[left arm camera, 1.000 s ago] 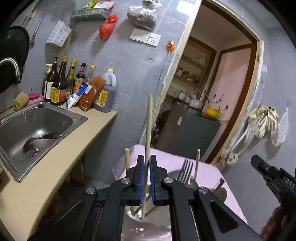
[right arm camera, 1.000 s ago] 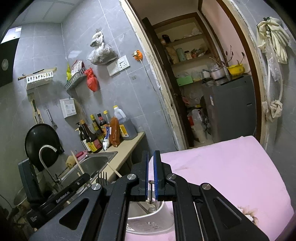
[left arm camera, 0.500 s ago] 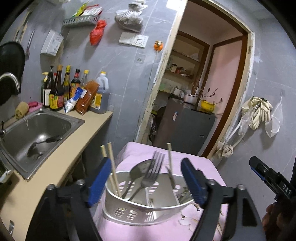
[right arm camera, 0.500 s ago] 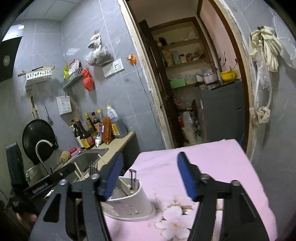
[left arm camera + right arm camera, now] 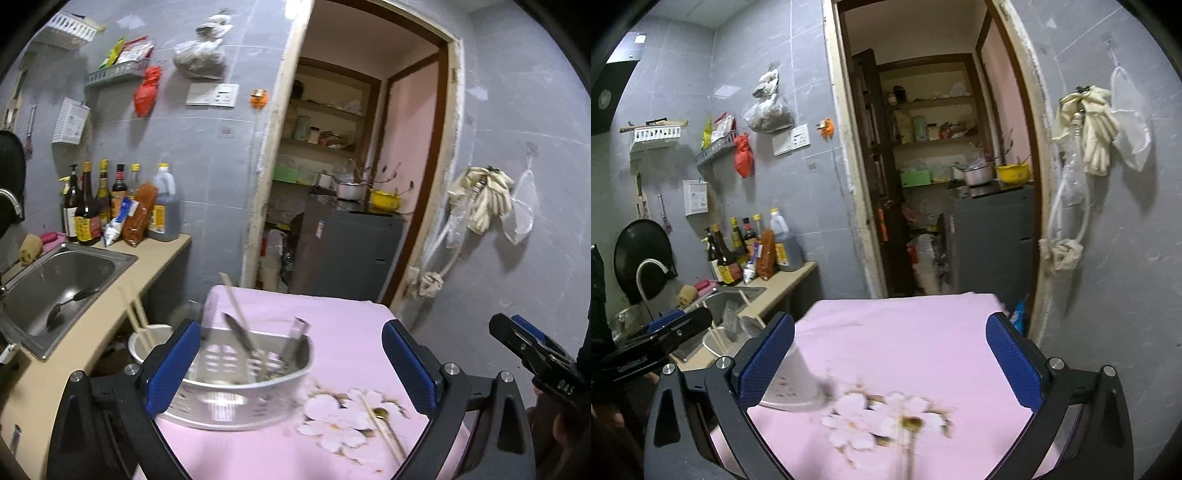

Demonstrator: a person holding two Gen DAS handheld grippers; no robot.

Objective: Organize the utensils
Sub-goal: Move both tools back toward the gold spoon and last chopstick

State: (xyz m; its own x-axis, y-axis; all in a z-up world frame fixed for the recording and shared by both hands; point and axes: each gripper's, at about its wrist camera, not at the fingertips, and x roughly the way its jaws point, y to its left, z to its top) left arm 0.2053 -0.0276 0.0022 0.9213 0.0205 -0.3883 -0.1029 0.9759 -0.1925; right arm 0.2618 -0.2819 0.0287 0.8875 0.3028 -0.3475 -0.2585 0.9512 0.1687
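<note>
Pink cloth: a flowered tablecloth [image 5: 343,325] covers the table; it is my landmark here.
Holder: a white slotted utensil holder [image 5: 236,376] stands on the cloth's left part, blurred.
Done: chopsticks [image 5: 236,306], a dark spoon [image 5: 240,338] and some metal handles already stand in the holder.
Left: a gold spoon with a pale stick [image 5: 382,424] lies on the cloth's flower print, right of the holder; a ladle [image 5: 68,302] lies in the sink [image 5: 110,269], well left of the cloth. By my judgement, the task is mostly done.
Left gripper [image 5: 291,369]: jaws opening, wide apart, nothing clamped.
Right gripper [image 5: 890,362]: jaws opening, wide apart, empty, above the cloth.
Writing: bottle labels unreadable; the other gripper's body shows "DAS".
</note>
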